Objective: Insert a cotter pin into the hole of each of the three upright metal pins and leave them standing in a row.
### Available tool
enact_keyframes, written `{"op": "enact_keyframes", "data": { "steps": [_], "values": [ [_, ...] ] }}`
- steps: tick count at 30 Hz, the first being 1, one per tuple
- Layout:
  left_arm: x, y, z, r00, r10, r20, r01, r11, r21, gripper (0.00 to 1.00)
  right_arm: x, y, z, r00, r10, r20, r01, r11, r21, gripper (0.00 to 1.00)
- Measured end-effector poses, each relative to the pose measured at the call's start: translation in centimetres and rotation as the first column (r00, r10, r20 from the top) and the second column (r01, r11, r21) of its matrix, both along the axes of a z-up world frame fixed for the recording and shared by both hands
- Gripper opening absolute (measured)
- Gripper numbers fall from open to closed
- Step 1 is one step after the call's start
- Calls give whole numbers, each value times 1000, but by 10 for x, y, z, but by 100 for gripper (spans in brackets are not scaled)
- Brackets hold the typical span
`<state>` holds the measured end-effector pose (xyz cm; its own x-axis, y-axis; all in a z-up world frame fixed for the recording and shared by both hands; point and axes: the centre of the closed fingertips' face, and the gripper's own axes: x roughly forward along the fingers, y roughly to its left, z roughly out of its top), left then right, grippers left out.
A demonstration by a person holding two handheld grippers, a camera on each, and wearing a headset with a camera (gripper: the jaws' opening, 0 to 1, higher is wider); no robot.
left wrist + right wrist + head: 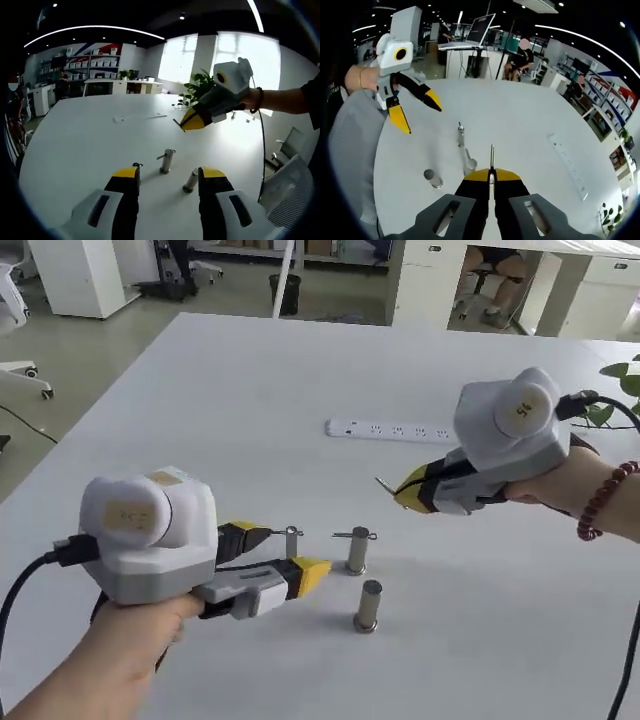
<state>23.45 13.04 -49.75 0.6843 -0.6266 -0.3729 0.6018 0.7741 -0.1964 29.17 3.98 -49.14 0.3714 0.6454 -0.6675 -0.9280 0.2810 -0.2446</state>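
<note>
White table (250, 400): bears three upright metal pins and a power strip (395, 429), which lies well beyond the middle pin.
Middle pin (357, 552): stands upright, and a cotter pin (355, 535) runs crosswise through its top.
Near pin (368, 605): upright just beside the middle pin, on the person's side; its top shows bare.
Third pin (292, 540): upright, to the left of the middle pin, partly behind a yellow jaw tip. A thin piece seems to cross its top, but it is too small to be sure.
Left gripper (295, 550): low over the table, left of the middle pin. The jaws are spread wide with nothing between them. In the left gripper view (169, 174) the middle pin (166, 161) and the near pin (190, 181) show in the gap ahead of the tips.
Right gripper (405, 495): raised off the table, up and to the right of the middle pin, its tip pointing left. The jaws are pressed together on a second cotter pin (385, 483).
Second cotter pin: in the right gripper view (492, 157) it sticks straight out from the closed yellow tips, towards the middle pin (470, 164).
</note>
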Motion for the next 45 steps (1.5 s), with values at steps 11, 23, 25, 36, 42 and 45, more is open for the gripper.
{"op": "enact_keyframes", "data": {
  "steps": [11,23,25,36,42,45],
  "values": [
    [-5,-15,23,998,-37,-43,32,993,-113,38,-32,17,13,992,112,58,-113,993,15,0],
    [-18,-32,30,990,-102,-101,84,982,-171,32,-72,26,17,966,233,107,-234,972,-7,0],
    [-21,-36,29,986,-118,-116,96,979,-179,31,-76,27,16,960,254,116,-253,967,-24,0],
    [-31,-47,31,973,-174,-150,139,966,-217,14,-91,31,14,917,355,181,-333,933,-138,0],
    [-32,-49,29,970,-174,-169,133,964,-229,9,-95,32,11,911,368,186,-342,927,-156,0],
    [-33,-50,28,967,-178,-181,134,963,-232,5,-94,32,11,910,368,189,-341,926,-159,0]
  ]
}}
